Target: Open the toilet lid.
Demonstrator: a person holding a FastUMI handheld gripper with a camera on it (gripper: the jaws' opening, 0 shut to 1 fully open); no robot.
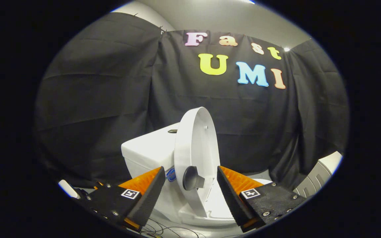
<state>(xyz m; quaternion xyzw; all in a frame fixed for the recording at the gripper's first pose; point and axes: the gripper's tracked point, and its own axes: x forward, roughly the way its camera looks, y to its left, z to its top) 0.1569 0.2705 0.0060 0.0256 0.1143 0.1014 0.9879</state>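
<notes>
1. The toilet lid is standing up, a white oval dish raised nearly upright and seen almost edge-on, its hollow underside turned to the right. A dark round knob sticks out low on that underside, and a tiny stud sits near the top.
2. The lid rises just ahead of the jaws, in line with the gap between them, with the knob sitting between the two fingertips but further away.
3. The gripper is wide open and holds nothing; neither finger touches the lid or the knob, and clear space shows on both sides.
4. Left of the lid and behind it is the white tank, a boxy block with a dark button on its top. A small blue sticker peeks out on the tank's front, half covered by the left finger.
5. Below the lid is the white seat and the rim of the bowl; the fingers cut off much of it, so what is in the bowl is hard to make out.
6. Thin dark cables trail across the floor at the toilet's foot.
7. Off to the right, a pale ribbed object is cut off by the black cloth that hangs behind everything; I cannot tell what it is.
</notes>
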